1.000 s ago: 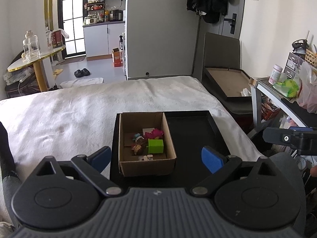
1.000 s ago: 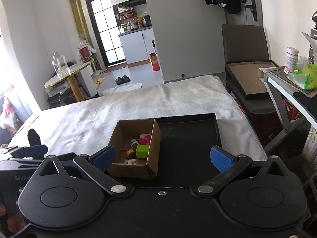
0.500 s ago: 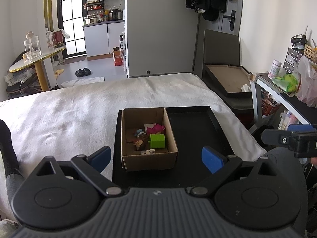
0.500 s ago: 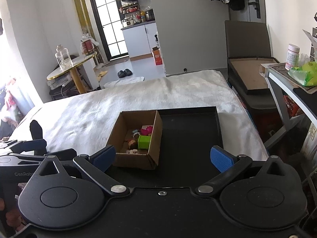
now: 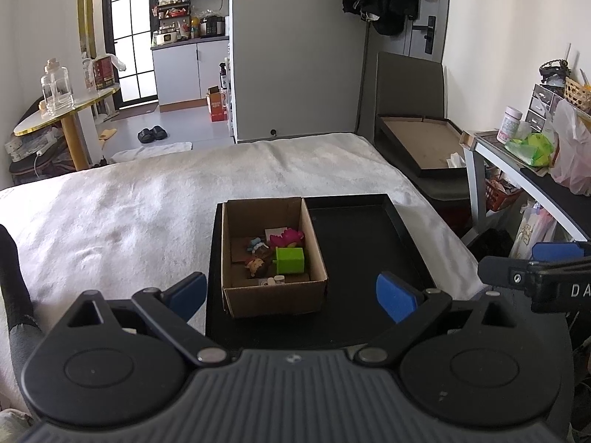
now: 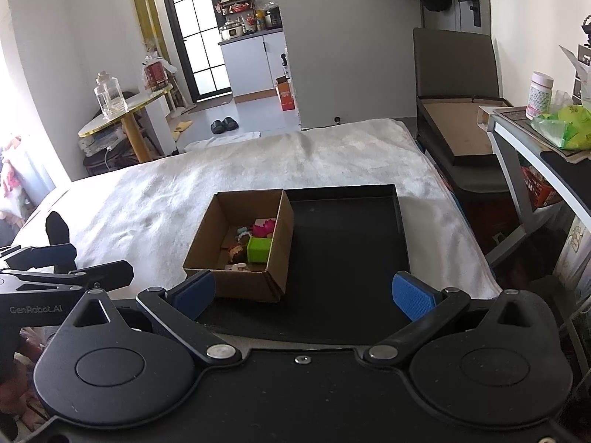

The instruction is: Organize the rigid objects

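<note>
A small open cardboard box stands on the left half of a black tray on a white bed. The box holds several small toys: a green block, a pink toy and small figurines. My left gripper is open and empty, just in front of the box. My right gripper is open and empty, in front of the tray and box. The green block also shows in the right wrist view.
The white blanket covers the bed. A desk with a bottle and bags stands to the right. A chair with a framed board is behind the bed. A round table with a glass jar stands far left.
Both grippers have drawn back and risen slightly, so the box and tray look a little farther away. The jaws have stayed open.
</note>
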